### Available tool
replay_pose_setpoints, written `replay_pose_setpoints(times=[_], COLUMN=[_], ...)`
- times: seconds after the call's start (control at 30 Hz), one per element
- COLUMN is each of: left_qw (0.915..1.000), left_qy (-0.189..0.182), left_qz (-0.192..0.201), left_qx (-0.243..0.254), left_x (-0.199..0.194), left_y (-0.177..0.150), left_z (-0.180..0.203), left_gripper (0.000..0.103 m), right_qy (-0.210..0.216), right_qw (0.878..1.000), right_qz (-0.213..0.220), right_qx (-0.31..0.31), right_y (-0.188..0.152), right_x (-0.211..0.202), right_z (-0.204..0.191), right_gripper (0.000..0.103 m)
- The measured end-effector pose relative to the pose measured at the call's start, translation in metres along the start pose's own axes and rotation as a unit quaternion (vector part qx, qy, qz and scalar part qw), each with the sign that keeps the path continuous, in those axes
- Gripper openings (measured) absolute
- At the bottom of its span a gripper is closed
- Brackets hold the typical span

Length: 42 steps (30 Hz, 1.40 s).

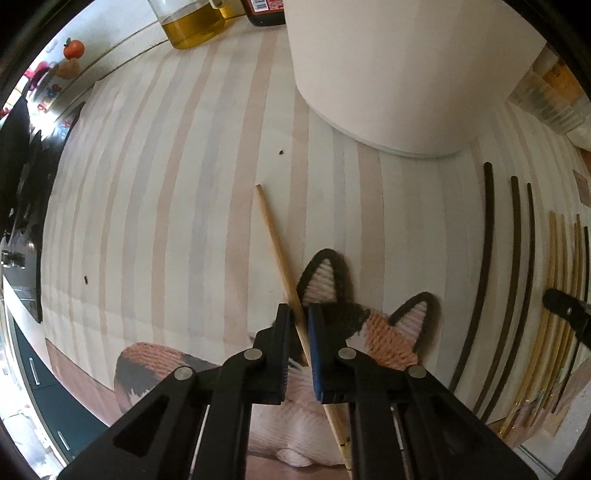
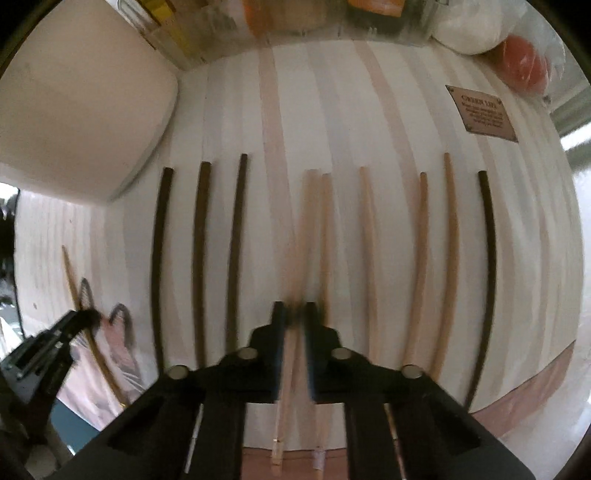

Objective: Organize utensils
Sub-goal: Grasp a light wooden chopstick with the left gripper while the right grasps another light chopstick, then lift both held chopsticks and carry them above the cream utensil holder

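Note:
My left gripper (image 1: 298, 317) is shut on a light bamboo chopstick (image 1: 275, 240) that slants across the striped placemat (image 1: 166, 192), over a knitted cat-shaped coaster (image 1: 384, 332). My right gripper (image 2: 294, 314) is shut on another light chopstick (image 2: 304, 221), blurred, lying among a row of chopsticks. That row has three dark chopsticks (image 2: 199, 251) on the left, several light ones (image 2: 369, 251) in the middle and one dark chopstick (image 2: 487, 258) at the right. The left gripper (image 2: 79, 319) and its chopstick also show at the right wrist view's lower left.
A large white container (image 1: 399, 70) stands at the mat's far side, with an oil jar (image 1: 192, 26) and a dark bottle (image 1: 264, 11) behind. A clear organizer (image 2: 295, 22), a white bag (image 2: 472, 26) and a red object (image 2: 524, 66) line the back. A small plaque (image 2: 484, 112) lies right.

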<state>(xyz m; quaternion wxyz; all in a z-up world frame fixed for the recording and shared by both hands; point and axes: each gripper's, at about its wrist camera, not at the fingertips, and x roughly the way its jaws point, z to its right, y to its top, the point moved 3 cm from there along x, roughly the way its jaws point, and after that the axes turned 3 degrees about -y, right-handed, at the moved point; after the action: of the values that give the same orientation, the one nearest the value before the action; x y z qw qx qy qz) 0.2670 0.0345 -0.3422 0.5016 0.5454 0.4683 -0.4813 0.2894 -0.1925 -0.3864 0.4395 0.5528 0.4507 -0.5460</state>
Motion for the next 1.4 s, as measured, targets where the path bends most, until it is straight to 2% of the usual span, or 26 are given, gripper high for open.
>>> replay_pose_setpoints(times=[0.03,0.13,0.3,0.43,0.5,0.6,0.63,0.73,0.77,1.0,1.2,1.37,1.4], left_qw=[1.0000,0.9997,0.9988,0.9978,0.9977,0.9985,0.9987,0.9990,0.9992,0.9995,0.9986,0.9955,0.9950], left_qy=[-0.002,-0.024,-0.046,-0.061,-0.062,-0.049,-0.046,-0.042,-0.038,-0.028,-0.027,-0.030,-0.030], left_qz=[-0.001,-0.009,-0.016,-0.027,-0.027,-0.021,-0.020,-0.013,-0.012,0.012,0.045,0.090,0.095], left_qx=[0.001,0.005,0.005,0.000,0.001,0.005,0.005,0.004,0.002,0.002,-0.004,-0.011,-0.012], left_x=[0.007,0.009,0.014,0.018,0.021,0.023,0.023,0.026,0.026,0.015,-0.017,-0.053,-0.061], left_y=[0.011,0.006,0.006,0.015,0.024,0.027,0.024,0.018,0.015,-0.007,-0.025,-0.043,-0.038], left_z=[-0.006,-0.007,0.006,0.001,0.001,0.004,0.007,0.010,0.014,0.005,-0.012,-0.022,-0.016], left_gripper=[0.006,0.006,0.007,0.016,0.020,0.020,0.019,0.005,0.005,0.004,0.004,0.004,0.004], right_qy=[-0.001,-0.006,0.000,-0.006,-0.015,-0.031,-0.037,-0.049,-0.046,0.023,0.062,0.087,0.092], right_qw=[1.000,0.999,0.999,1.000,1.000,0.999,0.999,0.997,0.998,1.000,0.997,0.991,0.990], right_qz=[-0.007,-0.027,-0.033,-0.026,-0.022,-0.021,-0.022,-0.023,-0.019,0.013,0.051,0.102,0.110], right_qx=[-0.006,-0.033,-0.021,-0.013,-0.016,-0.027,-0.033,-0.048,-0.047,-0.004,0.014,0.000,-0.004], right_y=[-0.002,-0.012,-0.009,0.011,0.013,0.016,0.017,0.018,0.017,0.007,-0.015,-0.022,-0.025], right_x=[-0.001,-0.001,-0.005,0.006,0.005,0.003,0.004,0.005,0.004,-0.012,-0.048,-0.084,-0.092], right_z=[0.000,0.006,0.008,0.009,0.007,0.000,-0.003,-0.010,-0.009,0.021,0.036,0.044,0.043], right_gripper=[0.007,0.007,0.008,0.013,0.013,0.013,0.013,0.011,0.007,0.007,0.006,0.006,0.006])
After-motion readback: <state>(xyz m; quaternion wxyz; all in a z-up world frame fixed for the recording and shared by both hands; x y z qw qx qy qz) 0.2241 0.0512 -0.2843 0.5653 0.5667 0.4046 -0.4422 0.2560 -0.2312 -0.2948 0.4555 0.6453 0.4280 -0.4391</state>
